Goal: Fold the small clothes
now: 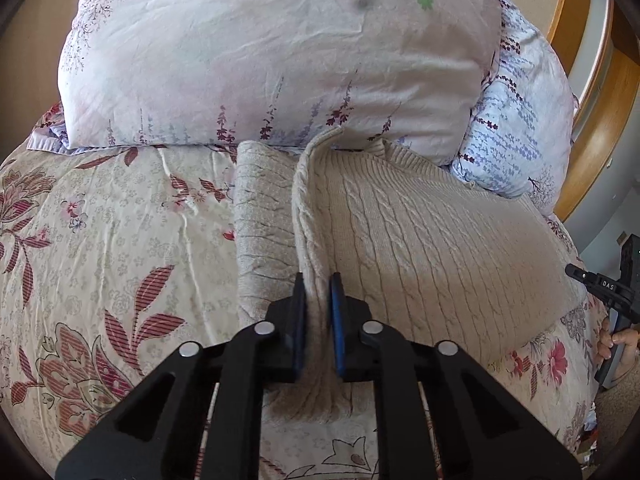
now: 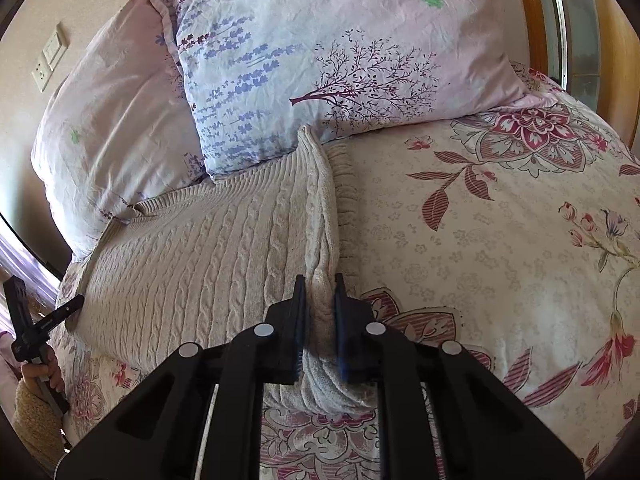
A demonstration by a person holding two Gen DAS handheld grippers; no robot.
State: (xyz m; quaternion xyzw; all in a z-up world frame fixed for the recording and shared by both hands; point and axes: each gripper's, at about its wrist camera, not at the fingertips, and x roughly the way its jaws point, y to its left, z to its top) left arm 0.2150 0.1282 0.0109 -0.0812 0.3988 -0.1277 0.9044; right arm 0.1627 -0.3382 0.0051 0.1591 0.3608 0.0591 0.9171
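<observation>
A cream cable-knit sweater (image 1: 420,240) lies on a floral bedspread (image 1: 100,240), its far end against the pillows. My left gripper (image 1: 319,284) is shut on the sweater's left edge, lifting a fold of knit above a flat grey-beige layer (image 1: 260,220). In the right wrist view the same sweater (image 2: 200,248) spreads to the left, and my right gripper (image 2: 320,284) is shut on its bunched right edge. The right gripper also shows at the right edge of the left wrist view (image 1: 604,284), and the left gripper at the left edge of the right wrist view (image 2: 36,328).
Two floral pillows (image 1: 260,52) (image 2: 320,60) lie just beyond the sweater. A wooden bed frame (image 1: 592,92) curves along the right. The bedspread (image 2: 500,240) stretches to the right of the sweater. A wall socket (image 2: 50,60) is at the far left.
</observation>
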